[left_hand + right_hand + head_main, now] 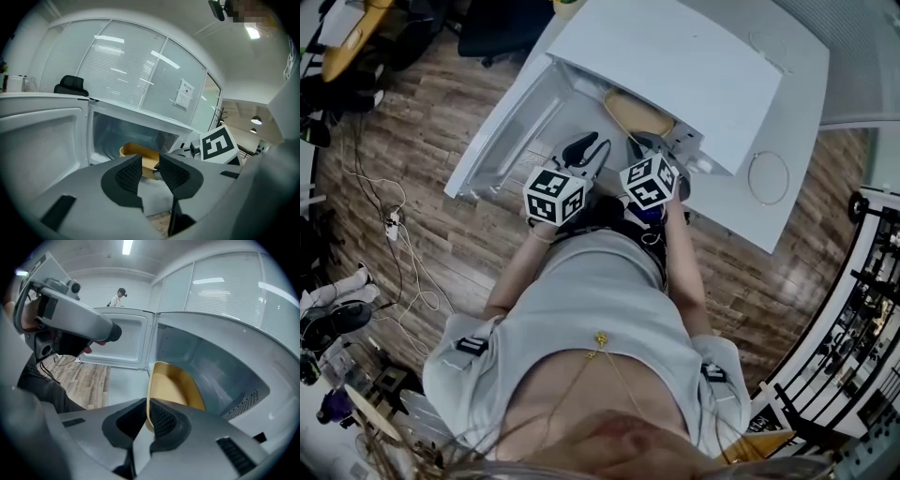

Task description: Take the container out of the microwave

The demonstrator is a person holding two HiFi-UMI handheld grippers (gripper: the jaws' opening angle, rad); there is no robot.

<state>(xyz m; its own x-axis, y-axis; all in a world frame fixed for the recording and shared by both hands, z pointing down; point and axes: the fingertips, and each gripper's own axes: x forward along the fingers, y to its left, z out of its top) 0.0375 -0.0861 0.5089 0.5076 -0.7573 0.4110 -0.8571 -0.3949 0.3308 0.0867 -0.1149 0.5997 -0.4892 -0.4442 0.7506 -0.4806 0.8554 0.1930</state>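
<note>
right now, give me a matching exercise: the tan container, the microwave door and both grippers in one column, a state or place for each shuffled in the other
Things:
1. shallow tan plastic container
2. white microwave door
3. left gripper
4. right gripper

States:
a. jaws apart, gripping nothing
b. swung wide open
c. jaws shut on a rim
d. tilted inside the white microwave

Pairs: 1-d, 2-b, 3-a, 4-c

Inside the microwave, the container; door to its left, left gripper and right gripper before the opening.
</note>
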